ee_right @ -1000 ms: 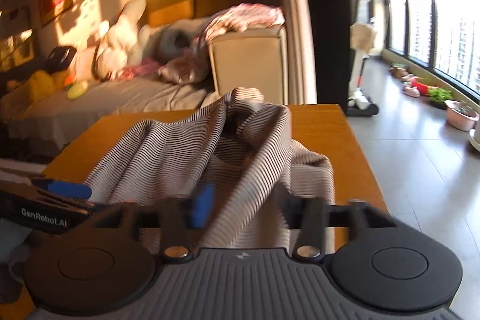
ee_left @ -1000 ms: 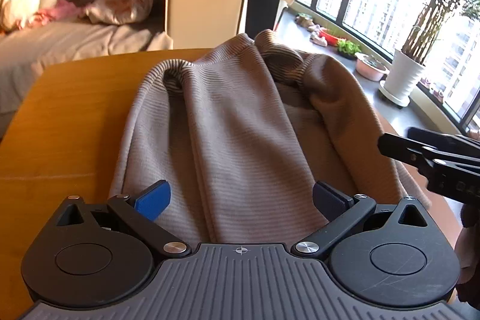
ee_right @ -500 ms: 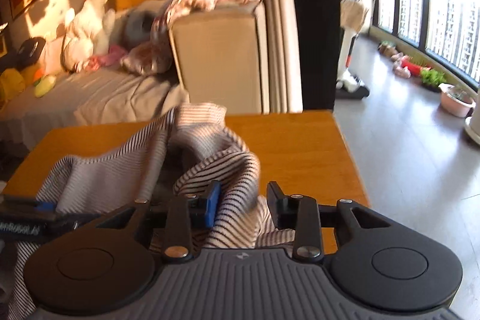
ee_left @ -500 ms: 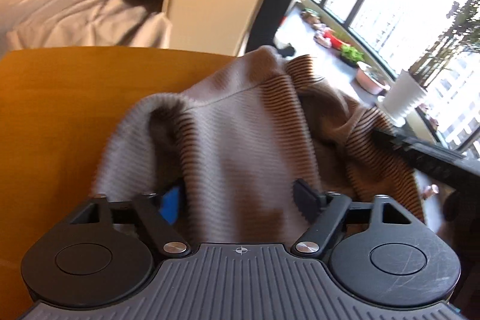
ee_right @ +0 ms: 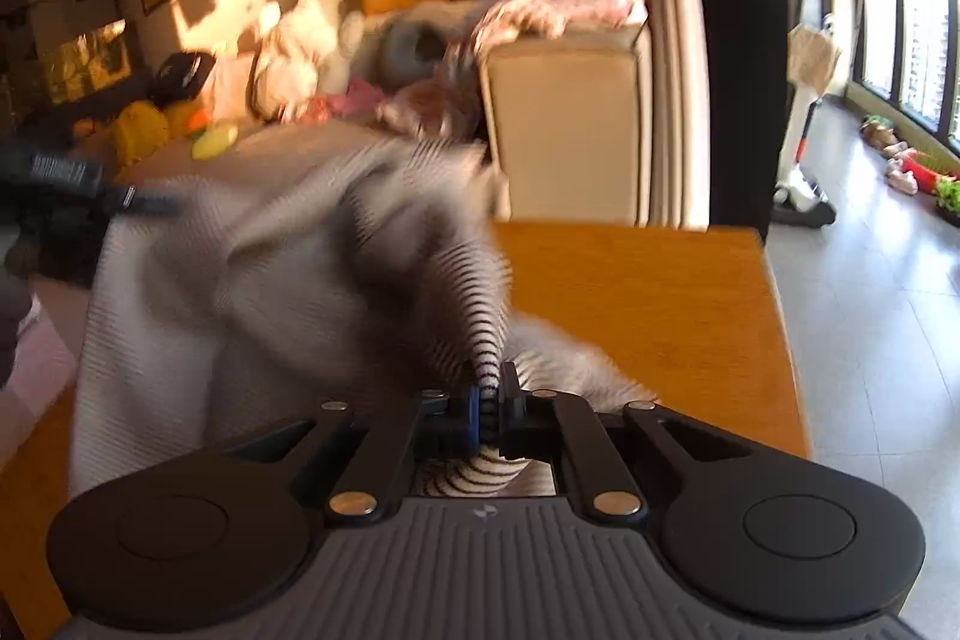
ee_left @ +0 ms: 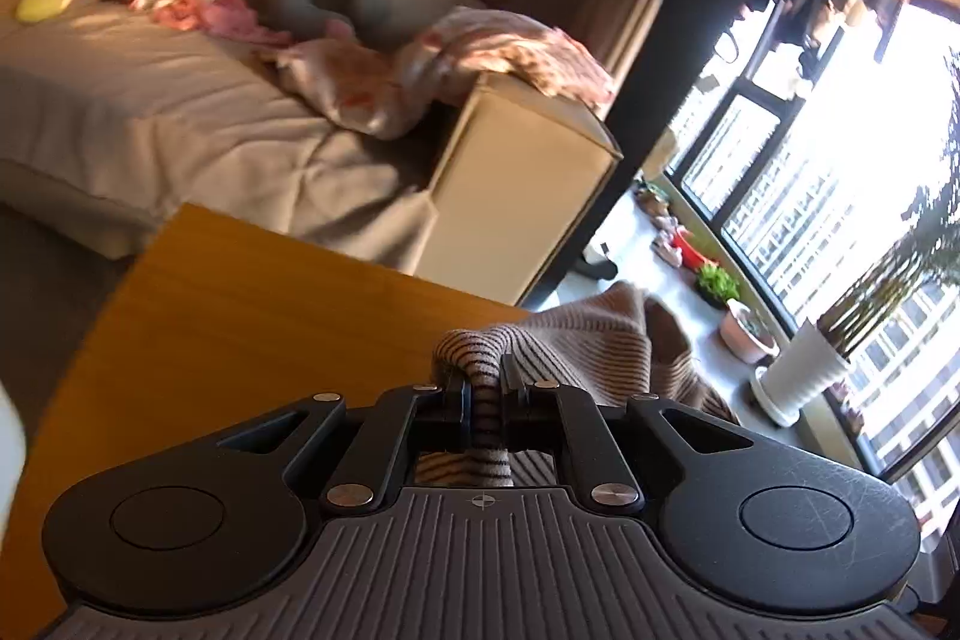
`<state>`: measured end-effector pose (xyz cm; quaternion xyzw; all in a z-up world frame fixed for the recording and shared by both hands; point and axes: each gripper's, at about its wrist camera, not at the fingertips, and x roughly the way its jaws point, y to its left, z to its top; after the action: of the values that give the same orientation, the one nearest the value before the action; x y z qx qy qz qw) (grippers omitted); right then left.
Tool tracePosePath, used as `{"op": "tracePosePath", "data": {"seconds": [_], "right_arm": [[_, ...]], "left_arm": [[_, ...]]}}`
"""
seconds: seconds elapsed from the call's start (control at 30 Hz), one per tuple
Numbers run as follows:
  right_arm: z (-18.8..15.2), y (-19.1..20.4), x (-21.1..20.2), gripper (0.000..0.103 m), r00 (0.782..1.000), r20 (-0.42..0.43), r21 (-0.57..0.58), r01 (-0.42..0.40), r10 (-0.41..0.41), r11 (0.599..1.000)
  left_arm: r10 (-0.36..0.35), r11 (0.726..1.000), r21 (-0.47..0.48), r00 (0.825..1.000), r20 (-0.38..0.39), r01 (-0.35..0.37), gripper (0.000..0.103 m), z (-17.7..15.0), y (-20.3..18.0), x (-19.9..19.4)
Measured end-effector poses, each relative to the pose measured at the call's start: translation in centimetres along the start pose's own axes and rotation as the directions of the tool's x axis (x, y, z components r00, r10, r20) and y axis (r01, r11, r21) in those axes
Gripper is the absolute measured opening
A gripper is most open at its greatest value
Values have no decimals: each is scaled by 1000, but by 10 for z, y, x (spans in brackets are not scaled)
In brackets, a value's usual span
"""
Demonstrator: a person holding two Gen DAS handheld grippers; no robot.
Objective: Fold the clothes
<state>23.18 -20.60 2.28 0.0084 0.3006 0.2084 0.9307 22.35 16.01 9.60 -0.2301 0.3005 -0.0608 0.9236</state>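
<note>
A beige, finely striped knit garment point(ee_right: 288, 292) lies bunched on the wooden table point(ee_right: 630, 304). My right gripper point(ee_right: 489, 400) is shut on a pinched fold of it, with fabric rising between the pads. My left gripper point(ee_left: 485, 403) is shut on another bunched edge of the same garment point(ee_left: 576, 346), lifted above the table point(ee_left: 252, 316). In the right wrist view the left gripper's point(ee_right: 90, 187) dark body shows at the far left, beside the stretched cloth. That view is motion-blurred.
A sofa with a beige armrest point(ee_left: 516, 196), blankets and plush toys stands just beyond the table's far edge. Tiled floor point(ee_right: 870, 328), potted plants point(ee_left: 798, 376) and tall windows lie to the right. A white stand point(ee_right: 798, 148) stands by the dark pillar.
Both grippers closed on folds of the garment. The left one lifted and swung away with its fold, rolling; the cloth now stretches between the two grippers.
</note>
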Motion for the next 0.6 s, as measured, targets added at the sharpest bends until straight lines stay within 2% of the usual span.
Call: {"op": "tracePosePath", "data": {"seconds": [0.1,0.17,0.27,0.33,0.4,0.43,0.47,0.5,0.57,0.6], "right_arm": [[25,-1,4,5,993,76,-69,97,-92,993],[38,-9,24,5,979,95,-88,189,-181,978],[39,-23,61,5,957,35,-96,290,-288,952],[37,-28,84,5,941,1,-123,335,-338,934],[31,-28,101,5,930,-23,-166,357,-366,919],[29,-28,108,5,924,-34,-183,369,-381,911],[29,-30,111,5,928,-34,-172,361,-372,917],[30,-31,114,6,932,-33,-158,351,-360,923],[42,-38,110,8,955,-31,-79,292,-295,953],[48,-42,104,17,963,-11,-35,270,-271,962]], "left_arm": [[34,998,-44,999,-20,-35,10,9,19,-5],[68,997,-44,997,-28,-69,10,10,31,6],[121,989,-69,989,-87,-127,10,7,57,38],[129,984,-108,983,-131,-143,10,2,73,55],[129,980,-132,980,-152,-149,13,-5,82,61],[141,978,-129,978,-156,-162,20,-6,84,63],[174,975,-114,973,-149,-192,28,-5,85,63],[207,970,-101,968,-143,-223,31,-4,83,61],[178,976,-101,974,-137,-193,34,1,82,50],[155,980,-103,979,-134,-169,38,4,82,43]]}}
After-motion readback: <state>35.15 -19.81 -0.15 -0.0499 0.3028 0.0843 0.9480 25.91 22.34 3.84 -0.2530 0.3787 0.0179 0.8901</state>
